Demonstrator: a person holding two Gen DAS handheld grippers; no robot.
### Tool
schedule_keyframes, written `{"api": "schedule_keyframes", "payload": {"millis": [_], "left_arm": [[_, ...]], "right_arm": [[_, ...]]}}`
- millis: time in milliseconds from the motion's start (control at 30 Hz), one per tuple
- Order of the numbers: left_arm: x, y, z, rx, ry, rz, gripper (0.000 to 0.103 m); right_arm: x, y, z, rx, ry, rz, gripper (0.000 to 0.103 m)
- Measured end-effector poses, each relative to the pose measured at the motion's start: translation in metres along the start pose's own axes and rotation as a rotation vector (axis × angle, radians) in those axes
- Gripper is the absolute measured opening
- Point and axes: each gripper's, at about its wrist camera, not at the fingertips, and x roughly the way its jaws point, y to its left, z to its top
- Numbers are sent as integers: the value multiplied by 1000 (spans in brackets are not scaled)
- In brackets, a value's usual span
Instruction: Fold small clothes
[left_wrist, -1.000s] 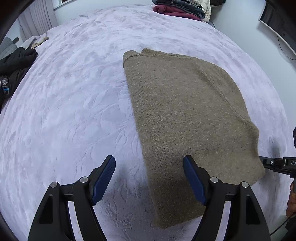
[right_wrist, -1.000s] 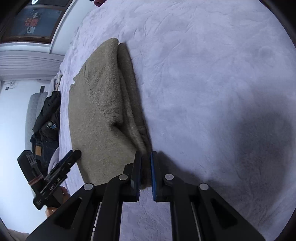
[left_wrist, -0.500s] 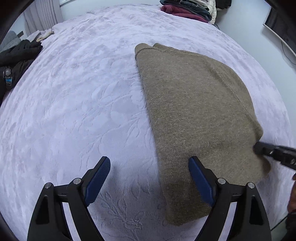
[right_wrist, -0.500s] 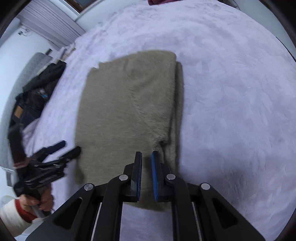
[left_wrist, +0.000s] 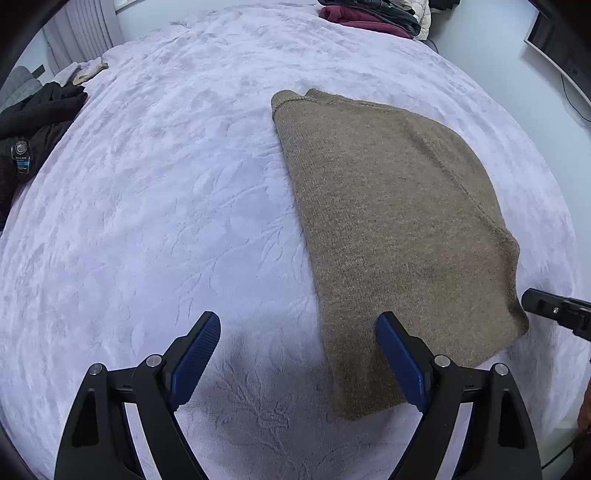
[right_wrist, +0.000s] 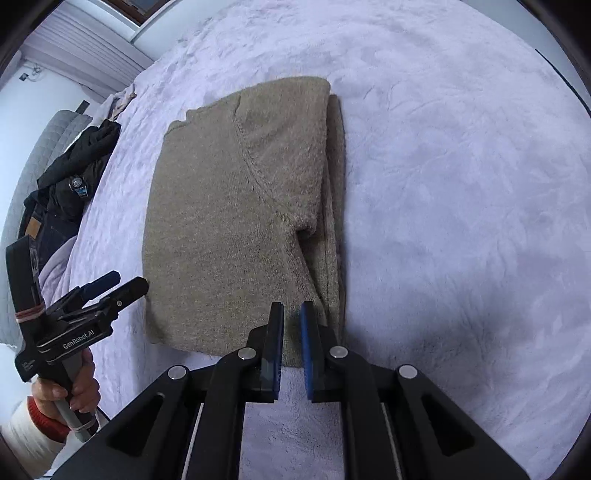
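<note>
The sweater (left_wrist: 399, 229) is a thick, fuzzy, olive-brown knit, and it looks soft and limp with some weight to it: it should drape and sag from any single pinch, and its nap should grip the pads rather than slide. The stacked layers may slip apart, so the best hold is probably through all the layers at the two near corners, or along the thick folded edge on its right side. It lies flat on the lavender bed cover (left_wrist: 155, 206), folded into a rough rectangle with a sleeve seam running slantwise across the top layer and lower layers peeking out along the right edge. The left tool (left_wrist: 297, 363) hangs above the sweater's near-left corner, spread wide and holding nothing. The right tool (right_wrist: 291, 343) sits above the sweater's near edge, pressed almost together, with no cloth caught between its pads
</note>
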Motion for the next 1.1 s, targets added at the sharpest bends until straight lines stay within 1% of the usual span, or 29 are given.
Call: {"api": "schedule_keyframes", "payload": {"millis": [67, 167, 267, 300, 333, 567, 600, 633, 700, 733, 767, 867, 1067, 1100], "left_arm": [[-4, -1, 1, -3, 2, 13, 87], [-5, -3, 4, -17, 26, 36, 87], [-4, -3, 5, -35, 33, 33, 87], [-4, -3, 5, -39, 33, 31, 87], [-4, -4, 5, -43, 32, 31, 87], [0, -4, 7, -51, 48, 30, 88], [1, -4, 8, -55, 52, 30, 88], [3, -4, 9, -56, 58, 31, 88], [6, -4, 9, -54, 65, 36, 88], [7, -5, 10, -54, 66, 40, 89], [8, -5, 11, -54, 71, 44, 103], [11, -5, 12, -58, 72, 45, 103], [16, -5, 16, -50, 78, 44, 103], [16, -4, 17, -52, 78, 40, 103]], "right_arm": [[-9, 3, 4, -1, -15, -3, 10], [-14, 7, 10, -2, -14, -11, 16], [-13, 11, 14, -3, -12, -16, 30], [-13, 12, 15, -2, -11, -17, 38], [-12, 14, 15, -2, -10, -15, 41], [-7, 13, 18, -2, 11, -6, 41], [-7, 13, 19, -3, 14, -9, 43], [-7, 12, 19, -3, 16, -12, 47], [-6, 10, 20, -1, 19, -14, 49], [-5, 9, 22, 0, 20, -15, 49], [-5, 8, 23, 1, 21, -16, 50], [-1, 7, 24, 0, 32, -21, 53], [7, 5, 27, -6, 48, -19, 55], [8, 4, 28, -8, 49, -21, 58]]}}
